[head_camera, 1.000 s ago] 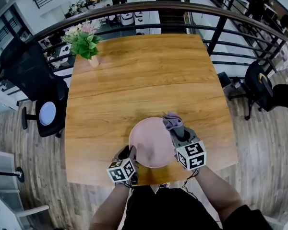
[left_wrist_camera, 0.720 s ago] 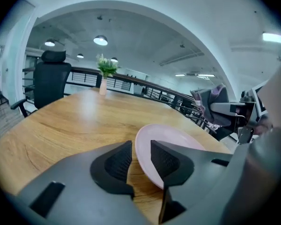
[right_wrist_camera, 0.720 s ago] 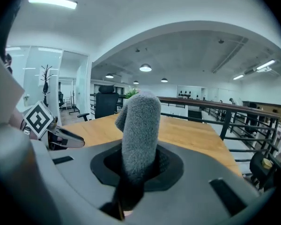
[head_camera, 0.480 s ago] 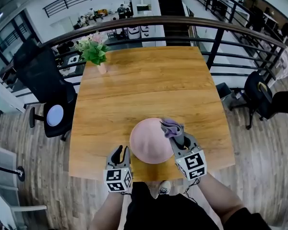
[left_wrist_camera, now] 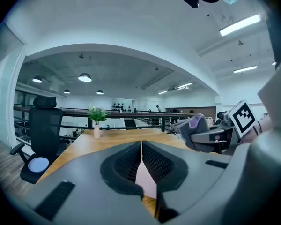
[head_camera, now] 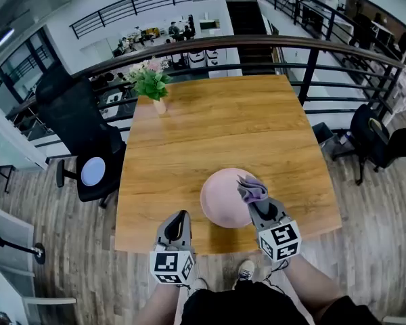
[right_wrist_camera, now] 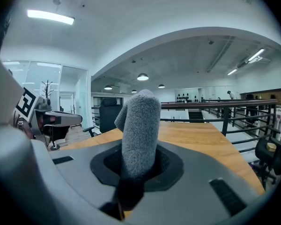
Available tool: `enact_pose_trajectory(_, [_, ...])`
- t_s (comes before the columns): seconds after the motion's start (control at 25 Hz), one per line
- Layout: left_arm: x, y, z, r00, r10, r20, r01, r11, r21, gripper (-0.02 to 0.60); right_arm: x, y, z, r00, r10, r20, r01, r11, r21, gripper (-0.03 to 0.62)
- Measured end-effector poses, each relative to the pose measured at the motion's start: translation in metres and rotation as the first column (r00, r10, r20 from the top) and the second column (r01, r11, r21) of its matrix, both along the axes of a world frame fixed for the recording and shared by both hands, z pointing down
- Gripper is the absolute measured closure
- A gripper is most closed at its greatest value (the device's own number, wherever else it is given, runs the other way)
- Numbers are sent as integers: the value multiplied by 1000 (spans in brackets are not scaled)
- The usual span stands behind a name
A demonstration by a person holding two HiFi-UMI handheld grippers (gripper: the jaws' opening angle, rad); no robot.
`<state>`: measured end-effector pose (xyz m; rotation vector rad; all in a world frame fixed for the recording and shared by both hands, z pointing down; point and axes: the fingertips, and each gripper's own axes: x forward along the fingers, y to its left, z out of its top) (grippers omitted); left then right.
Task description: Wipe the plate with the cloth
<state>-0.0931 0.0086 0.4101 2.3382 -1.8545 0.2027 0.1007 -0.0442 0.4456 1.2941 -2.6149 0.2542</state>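
markings: the marker cubes on your left (head_camera: 171, 267) and right (head_camera: 280, 240) grippers carry black-and-white square code patterns, one to a face.

containers:
- plate (head_camera: 220, 198): pink and round. it lies flat on the wooden surface (head_camera: 210, 127) near your edge, and its face shows bare pink.
- vase (head_camera: 160, 105): small and pale, at the far left corner of the surface. it holds flowers (head_camera: 151, 80), pink blooms among green leaves.

cloth (head_camera: 252, 188): grey-lilac and fuzzy, bunched. your right gripper (head_camera: 257, 204) is clamped on it, and it sticks out past the jaws. in the head view it lies over the plate's right rim; you cannot tell whether it touches the plate.

left gripper (head_camera: 178, 217): its jaws have just closed and meet tip to tip with nothing between them. it is left of the plate and apart from it, over the surface's near edge.

surroundings: a black office chair (head_camera: 78, 124) stands left of the surface, and a dark railing (head_camera: 311, 46) runs behind its far edge.
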Motion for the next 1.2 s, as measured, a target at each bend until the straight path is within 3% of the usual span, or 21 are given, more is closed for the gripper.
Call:
enact_pose_trajectory(0.32, [-14, 30, -12, 985, 172, -8, -172, 985, -3, 558, -10, 56, -9, 986, 162, 44, -161, 987, -26, 523])
enact_pose_trajectory(0.76, [-43, 110, 10, 919, 387, -71, -391, 919, -43, 561, -43, 177, -12, 935, 354, 20, -353, 935, -30, 523])
enact_pose_trajectory(0.92, [-50, 136, 13, 902, 426, -73, -429, 902, -43, 561, -56, 212, -10, 922, 386, 21, -386, 922, -29, 523])
enact_pose_trajectory(1.2, [-57, 155, 19, 892, 442, -93, -448, 893, -52, 561, -67, 241, -6, 917, 399, 9, -398, 916, -39, 523])
